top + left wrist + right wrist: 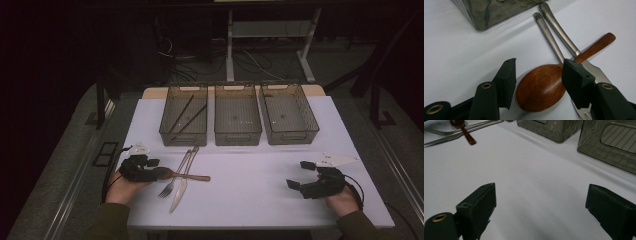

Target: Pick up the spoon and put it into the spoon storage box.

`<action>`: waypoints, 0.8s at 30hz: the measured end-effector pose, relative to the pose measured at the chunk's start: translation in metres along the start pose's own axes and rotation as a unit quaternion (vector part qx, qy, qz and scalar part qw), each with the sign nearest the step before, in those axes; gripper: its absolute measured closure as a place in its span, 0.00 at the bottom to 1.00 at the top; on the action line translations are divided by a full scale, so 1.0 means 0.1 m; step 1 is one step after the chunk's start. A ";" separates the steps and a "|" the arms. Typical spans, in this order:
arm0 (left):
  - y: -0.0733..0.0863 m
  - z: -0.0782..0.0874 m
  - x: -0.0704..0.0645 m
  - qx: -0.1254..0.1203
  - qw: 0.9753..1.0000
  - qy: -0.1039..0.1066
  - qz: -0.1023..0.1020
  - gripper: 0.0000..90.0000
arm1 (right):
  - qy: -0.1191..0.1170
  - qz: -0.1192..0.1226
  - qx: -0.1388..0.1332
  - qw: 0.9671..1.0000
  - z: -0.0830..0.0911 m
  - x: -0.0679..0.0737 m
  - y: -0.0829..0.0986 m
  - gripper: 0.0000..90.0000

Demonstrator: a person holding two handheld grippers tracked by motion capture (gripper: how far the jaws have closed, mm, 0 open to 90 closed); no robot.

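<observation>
left gripper (537,77): jaws partly open, one on each side of the wooden spoon (541,86) bowl, not squeezing it.
right gripper (549,212): jaws wide open, holding nothing, over the white table (529,177).

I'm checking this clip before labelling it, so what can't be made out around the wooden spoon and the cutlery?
- Fork tines: left gripper view, cut by the bottom edge and covered by a jaw.
- Wooden spoon bowl: high view, hidden under the left gripper.
- Knife and fork crossing: high view, too small to tell which lies on top.
</observation>
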State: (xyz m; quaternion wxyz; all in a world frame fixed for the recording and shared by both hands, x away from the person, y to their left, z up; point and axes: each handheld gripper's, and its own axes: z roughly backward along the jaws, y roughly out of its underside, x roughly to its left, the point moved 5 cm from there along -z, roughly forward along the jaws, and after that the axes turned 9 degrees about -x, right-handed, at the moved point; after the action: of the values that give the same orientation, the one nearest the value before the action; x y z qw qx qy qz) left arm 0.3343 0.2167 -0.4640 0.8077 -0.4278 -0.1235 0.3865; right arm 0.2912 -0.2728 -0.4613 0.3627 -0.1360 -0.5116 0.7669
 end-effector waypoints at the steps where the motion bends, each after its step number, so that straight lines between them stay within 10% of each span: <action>1: 0.01 0.00 0.01 0.002 1.000 0.000 0.000 0.48 | 0.000 0.000 0.000 1.000 0.00 0.00 0.00 0.10; 24: 0.15 -0.02 -0.07 0.048 0.998 0.015 -0.041 0.51 | 0.001 0.001 -0.001 1.000 0.01 0.00 0.00 0.10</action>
State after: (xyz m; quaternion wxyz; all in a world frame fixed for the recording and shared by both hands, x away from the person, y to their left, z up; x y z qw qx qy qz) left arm 0.3230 0.2157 -0.4755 0.8438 -0.3894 -0.1100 0.3524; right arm 0.2909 -0.2733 -0.4606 0.3623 -0.1372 -0.5122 0.7665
